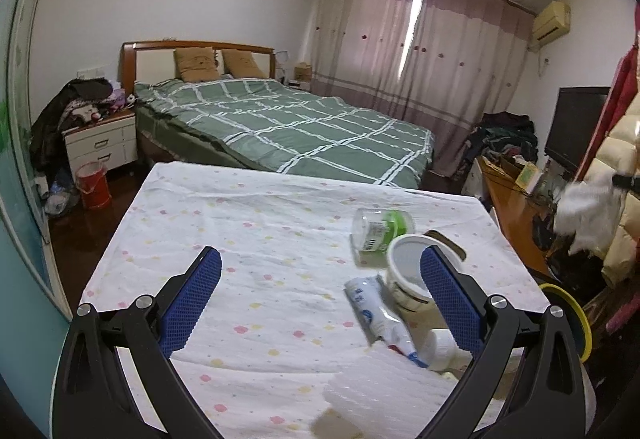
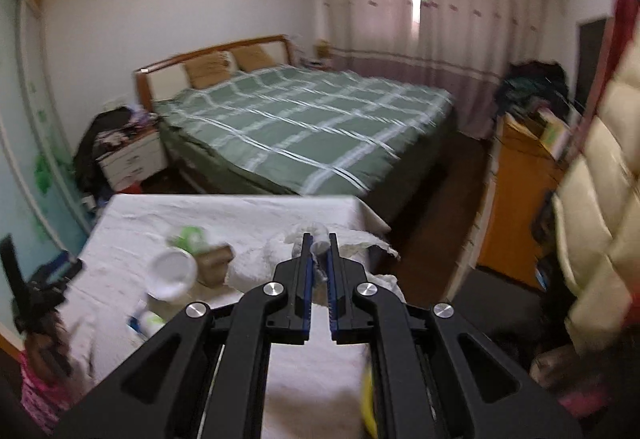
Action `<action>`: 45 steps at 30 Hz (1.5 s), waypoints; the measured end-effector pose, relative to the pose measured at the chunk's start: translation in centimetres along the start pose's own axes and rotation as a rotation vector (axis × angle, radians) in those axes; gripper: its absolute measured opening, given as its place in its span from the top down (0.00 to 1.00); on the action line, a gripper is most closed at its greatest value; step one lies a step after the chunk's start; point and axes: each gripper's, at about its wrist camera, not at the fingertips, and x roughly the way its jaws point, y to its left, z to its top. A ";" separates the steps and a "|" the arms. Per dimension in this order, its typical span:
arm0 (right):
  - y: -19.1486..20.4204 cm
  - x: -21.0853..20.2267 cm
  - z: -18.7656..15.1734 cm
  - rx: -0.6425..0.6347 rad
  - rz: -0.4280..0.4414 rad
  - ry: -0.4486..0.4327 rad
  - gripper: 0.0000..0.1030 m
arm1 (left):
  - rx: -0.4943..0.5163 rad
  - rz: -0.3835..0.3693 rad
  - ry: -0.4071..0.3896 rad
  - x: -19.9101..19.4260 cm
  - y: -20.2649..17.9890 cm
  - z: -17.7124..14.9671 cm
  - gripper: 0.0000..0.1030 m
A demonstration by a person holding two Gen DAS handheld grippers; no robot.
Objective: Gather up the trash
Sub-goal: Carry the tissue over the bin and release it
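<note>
A bed (image 1: pixel 280 127) in green check fills the room behind a table (image 1: pixel 240 223) under a flowered cloth, where the trash lies on the right half: a clear jar (image 1: pixel 380 231) on its side with a green lid, a white cup (image 1: pixel 408 275), a squeezed tube (image 1: pixel 380 315) and a small white bottle (image 1: pixel 440 349). The left gripper (image 1: pixel 320 303) hangs wide open above the cloth, holding nothing. The right gripper (image 2: pixel 320 271) is closed tight on a crumpled white tissue (image 2: pixel 316 243) and, in the left view, appears off the table's right edge. Judged from this, the tissue is on its way to a bin; a yellow-rimmed container (image 1: pixel 576 319) beside the table may be it, though that is unclear. The next move calls for release over the bin, then the cup or tube. Print on the jar and tube is too blurred to read.
</note>
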 end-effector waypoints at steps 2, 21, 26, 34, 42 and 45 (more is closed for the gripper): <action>-2.3 -0.4 -1.5 0.035 -0.046 0.016 0.94 | 0.023 -0.013 -0.006 -0.9 -1.0 0.4 0.05; -12.3 2.2 -11.9 0.220 -0.139 0.153 0.94 | 0.243 -0.262 0.124 -7.6 -15.3 -3.2 0.05; -13.8 3.9 -14.1 0.255 -0.131 0.198 0.94 | 0.270 -0.294 0.187 -7.8 -17.7 -5.3 0.05; -15.1 5.5 -16.3 0.279 -0.167 0.238 0.58 | 0.256 -0.306 0.231 -8.2 -18.4 -6.0 0.05; -15.4 4.5 -16.7 0.285 -0.158 0.212 0.57 | 0.273 -0.327 0.252 -9.0 -16.9 -5.6 0.05; -15.1 4.6 -16.9 0.286 -0.144 0.216 0.57 | 0.309 -0.320 0.264 -9.9 -15.6 -5.9 0.05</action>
